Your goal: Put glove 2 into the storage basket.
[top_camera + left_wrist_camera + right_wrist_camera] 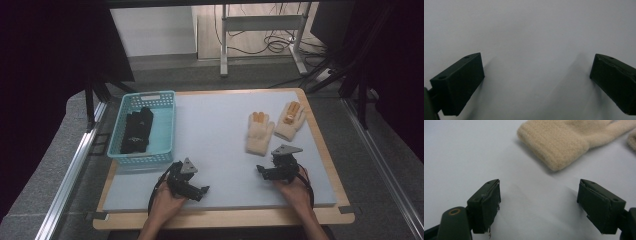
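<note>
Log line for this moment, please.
right gripper: open, short of left beige glove cuff | left gripper: open over mat | black gloves: in basket

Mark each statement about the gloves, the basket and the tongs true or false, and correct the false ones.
1. Both right tongs jaws stand apart, holding nothing. True.
2. The beige gloves lie inside the basket. False: they lie on the mat, right of centre.
3. Black gloves lie in the basket. True.
4. The left tongs grip a beige glove. False: they are open over bare mat.
5. The basket sits at the mat's left side. True.
</note>
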Tool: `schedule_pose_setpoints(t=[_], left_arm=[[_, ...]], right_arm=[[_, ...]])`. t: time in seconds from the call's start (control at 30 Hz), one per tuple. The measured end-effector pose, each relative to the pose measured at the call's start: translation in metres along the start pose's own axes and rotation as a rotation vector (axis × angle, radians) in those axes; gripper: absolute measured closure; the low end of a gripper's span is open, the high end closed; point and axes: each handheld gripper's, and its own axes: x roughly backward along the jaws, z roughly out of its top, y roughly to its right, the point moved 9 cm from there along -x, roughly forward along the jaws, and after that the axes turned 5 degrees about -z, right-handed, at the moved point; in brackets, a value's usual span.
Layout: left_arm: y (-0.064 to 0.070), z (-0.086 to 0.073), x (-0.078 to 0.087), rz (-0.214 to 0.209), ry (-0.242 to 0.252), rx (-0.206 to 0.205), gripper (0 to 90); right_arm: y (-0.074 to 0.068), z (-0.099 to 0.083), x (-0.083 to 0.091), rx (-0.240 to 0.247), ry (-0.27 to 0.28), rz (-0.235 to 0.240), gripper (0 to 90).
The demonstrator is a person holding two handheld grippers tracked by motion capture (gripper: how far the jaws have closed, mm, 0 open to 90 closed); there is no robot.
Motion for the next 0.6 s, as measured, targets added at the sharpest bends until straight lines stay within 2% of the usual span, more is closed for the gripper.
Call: schedule_pose_setpoints(t=[0.2, 0.23, 0.33, 0.37, 0.4, 0.43, 0.57, 0.6], left_arm=[[0.000, 0.000, 0.000, -0.001, -0.001, -0.001, 0.0], [0.000, 0.000, 0.000, -0.001, 0.000, -0.001, 0.0], [0.000, 0.000, 0.000, -0.001, 0.000, -0.001, 0.0], [0.000, 0.000, 0.000, -0.001, -0.001, 0.000, 0.0], [0.000, 0.000, 0.000, -0.001, -0.001, 0.000, 0.0], [0.000, 0.000, 0.000, -0.001, 0.000, 0.000, 0.0], [0.000, 0.000, 0.000, -0.001, -0.001, 0.001, 0.0], [0.000, 0.000, 0.000, -0.001, -0.001, 0.001, 0.0]], right_arm=[[0.001, 0.001, 0.000, -0.009, 0.000, 0.001, 20.8], [0.002, 0.002, 0.002, -0.012, 0.001, 0.003, 25.8], [0.005, 0.005, 0.003, -0.018, 0.005, 0.011, 26.5], [0.009, 0.013, 0.006, -0.025, 0.026, 0.013, 26.8], [0.009, 0.013, 0.006, -0.025, 0.026, 0.013, 26.8], [0.014, 0.023, 0.008, -0.027, 0.042, 0.010, 27.0], [0.028, 0.044, 0.003, -0.016, 0.046, -0.006, 27.1], [0.028, 0.044, 0.003, -0.016, 0.046, -0.006, 27.1]])
